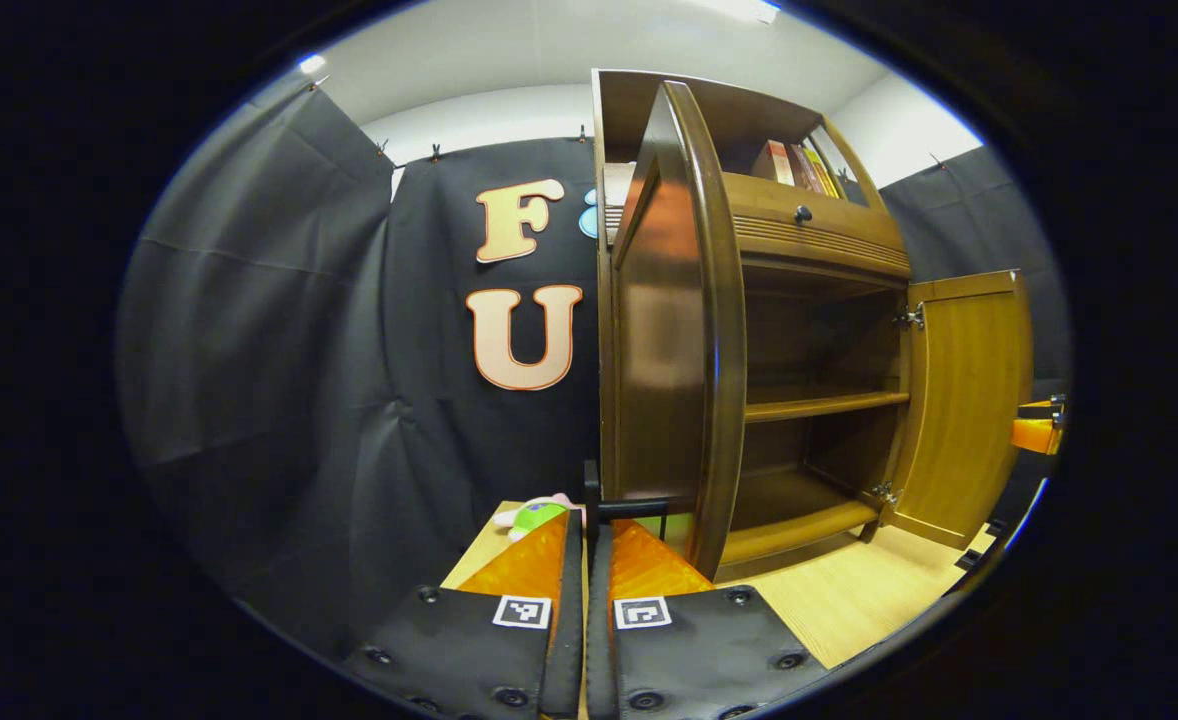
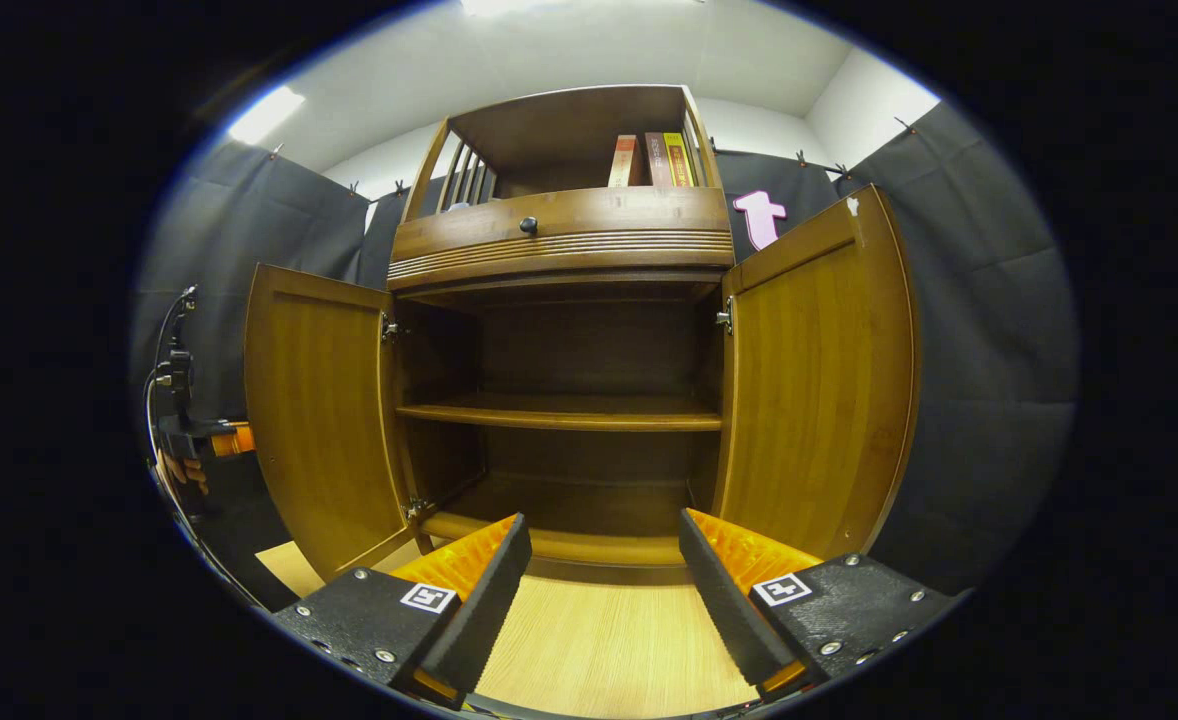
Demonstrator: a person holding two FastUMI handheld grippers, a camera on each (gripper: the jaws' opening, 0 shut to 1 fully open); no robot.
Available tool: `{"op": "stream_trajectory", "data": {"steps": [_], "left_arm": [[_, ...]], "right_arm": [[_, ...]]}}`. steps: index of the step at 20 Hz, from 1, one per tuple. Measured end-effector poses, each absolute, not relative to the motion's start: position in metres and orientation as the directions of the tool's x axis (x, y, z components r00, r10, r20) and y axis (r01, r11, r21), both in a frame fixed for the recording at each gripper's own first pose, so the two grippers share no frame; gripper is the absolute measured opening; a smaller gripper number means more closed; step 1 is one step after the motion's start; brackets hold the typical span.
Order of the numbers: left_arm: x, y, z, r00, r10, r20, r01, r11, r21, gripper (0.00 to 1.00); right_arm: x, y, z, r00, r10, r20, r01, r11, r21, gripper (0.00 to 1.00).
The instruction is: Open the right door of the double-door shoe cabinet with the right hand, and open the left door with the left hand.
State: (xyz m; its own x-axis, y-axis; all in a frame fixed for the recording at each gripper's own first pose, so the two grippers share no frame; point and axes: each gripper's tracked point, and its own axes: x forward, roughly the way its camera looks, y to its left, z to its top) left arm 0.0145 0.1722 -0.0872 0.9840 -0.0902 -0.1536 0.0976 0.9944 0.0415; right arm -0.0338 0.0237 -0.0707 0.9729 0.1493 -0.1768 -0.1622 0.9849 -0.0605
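While both doors of the shoe cabinet are already swung out, we've got two pretty different looks at it. From the right gripper view we're square-on to the cabinet: left door open on one side of the opening, right door open on the other, w/ the middle shelf and bottom shelf bare between them. Above the opening sits a drawer front w/ a small dark knob, and above that a top shelf w/ a few books. The right gripper hangs just in front of the cabinet's base over the light wood floor, fingers spread wide apart, nothing between them, touching neither door.

Left gripper view gives us the side angle instead. The left door is seen nearly edge-on, right above the left gripper. Its fingers are pinched close together w/ just a thin gap, and a dark bar runs from the tips toward the door's lower edge, prob the handle, but we can't tell if both fingers actually press on it. This view also gets a green-white plush toy on the floor beside the cabinet. Other gripper's body peeks out past the right door.

Back in the right gripper view, beyond the left door's outer edge, we see the left gripper's body and a bit of the hand holding it.
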Motion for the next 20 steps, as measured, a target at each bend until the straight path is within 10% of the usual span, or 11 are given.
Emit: {"op": "stream_trajectory", "data": {"steps": [11, 12, 20], "left_arm": [[0.02, 0.204, -0.09, 0.955, -0.241, -0.172, 0.251, 0.967, 0.037, 0.15], [0.016, 0.203, -0.092, 0.954, -0.242, -0.178, 0.254, 0.966, 0.053, 0.16], [-0.061, 0.194, -0.087, 0.951, -0.22, -0.215, 0.249, 0.961, 0.118, 0.15]], "right_arm": [[-0.033, 0.052, -0.07, 0.982, 0.112, -0.15, -0.123, 0.99, -0.063, 1.0], [-0.032, 0.054, -0.071, 0.983, 0.112, -0.148, -0.122, 0.991, -0.06, 0.81], [-0.004, 0.062, -0.082, 0.978, 0.14, -0.157, -0.149, 0.988, -0.049, 1.0]]}}
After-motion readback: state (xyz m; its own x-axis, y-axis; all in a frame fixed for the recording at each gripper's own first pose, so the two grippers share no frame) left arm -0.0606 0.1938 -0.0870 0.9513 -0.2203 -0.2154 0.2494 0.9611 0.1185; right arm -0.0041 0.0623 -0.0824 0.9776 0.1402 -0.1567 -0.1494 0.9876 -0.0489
